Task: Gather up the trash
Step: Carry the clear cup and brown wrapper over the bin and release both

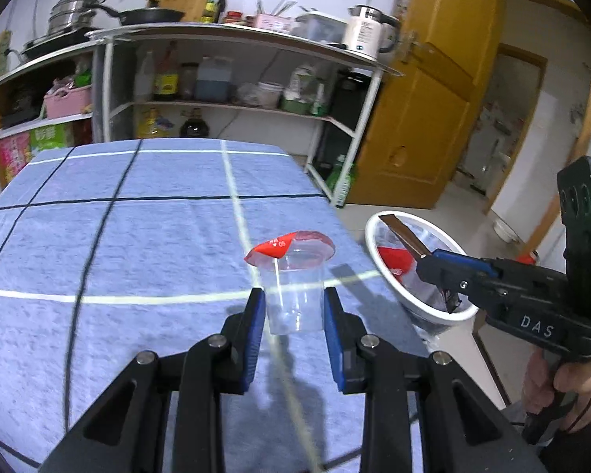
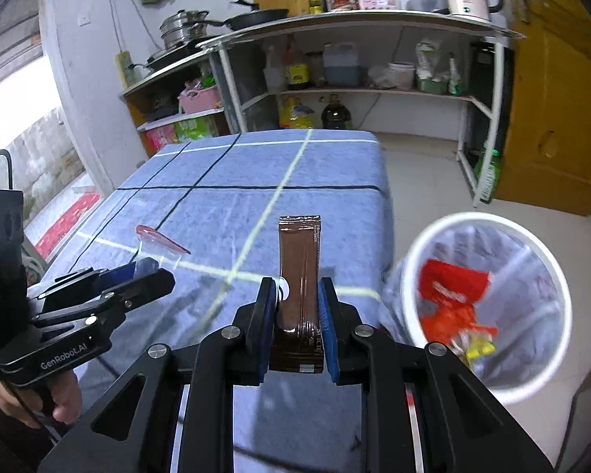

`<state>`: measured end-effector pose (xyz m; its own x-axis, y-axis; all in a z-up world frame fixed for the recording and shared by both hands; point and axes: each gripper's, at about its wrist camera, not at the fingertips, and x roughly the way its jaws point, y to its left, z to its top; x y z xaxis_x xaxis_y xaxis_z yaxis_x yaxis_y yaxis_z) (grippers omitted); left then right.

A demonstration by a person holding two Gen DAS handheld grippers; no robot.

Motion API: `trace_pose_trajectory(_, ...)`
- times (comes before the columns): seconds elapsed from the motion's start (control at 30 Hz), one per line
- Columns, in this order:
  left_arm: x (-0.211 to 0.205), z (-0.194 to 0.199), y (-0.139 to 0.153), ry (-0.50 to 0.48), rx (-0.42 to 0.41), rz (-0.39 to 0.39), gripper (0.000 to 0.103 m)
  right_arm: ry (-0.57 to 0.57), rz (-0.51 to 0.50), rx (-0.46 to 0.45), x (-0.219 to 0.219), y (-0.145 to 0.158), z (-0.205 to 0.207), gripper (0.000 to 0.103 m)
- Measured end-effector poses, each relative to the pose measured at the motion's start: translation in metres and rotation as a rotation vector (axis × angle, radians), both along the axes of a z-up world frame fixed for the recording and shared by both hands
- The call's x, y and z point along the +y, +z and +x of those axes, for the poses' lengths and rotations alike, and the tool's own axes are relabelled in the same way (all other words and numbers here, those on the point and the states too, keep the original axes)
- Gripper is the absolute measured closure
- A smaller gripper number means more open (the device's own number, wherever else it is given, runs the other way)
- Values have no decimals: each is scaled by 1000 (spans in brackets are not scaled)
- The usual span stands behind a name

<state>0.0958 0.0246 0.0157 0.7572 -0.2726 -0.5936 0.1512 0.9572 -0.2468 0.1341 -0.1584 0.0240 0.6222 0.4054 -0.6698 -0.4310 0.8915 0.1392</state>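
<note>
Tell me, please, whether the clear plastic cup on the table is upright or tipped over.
Upright: the clear plastic cup stands base down on the table, its red lid peeled partly back, between the left gripper fingers.

Left wrist view: looks forward along own fingers, close above blue tablecloth (image 1: 138, 236), facing shelves (image 1: 232, 75). Right wrist view: same heading, set further right, bin (image 2: 488, 299) near. Shared: tablecloth (image 2: 256, 181), shelves (image 2: 358, 63), bin (image 1: 413, 272), door (image 1: 425, 102).

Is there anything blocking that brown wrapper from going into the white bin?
Nothing visible. The right gripper holds the brown wrapper upright near the table's edge, and the white bin stands open on the floor just to its right, already holding red trash.
</note>
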Motion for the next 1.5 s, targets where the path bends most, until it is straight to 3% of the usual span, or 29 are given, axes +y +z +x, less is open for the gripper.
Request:
trace_pose_trajectory(0.23, -45, 3, 10, -78, -26, -1, 72, -88, 5, -33, -48, 3, -19, 80)
trace_pose_trajectory(0.67, -130, 52, 16, -208, -18, -4, 72, -238, 38, -10, -127, -2, 7, 80)
trace_pose_trajectory(1.07, -170, 103, -6, -244, 61, -25, 72, -291, 12, 27, -153, -17, 55, 80)
trace_pose_trajectory(1.5, -192, 138, -33, -239, 141, 4, 72, -329, -35, 78, -162, -41, 87, 80)
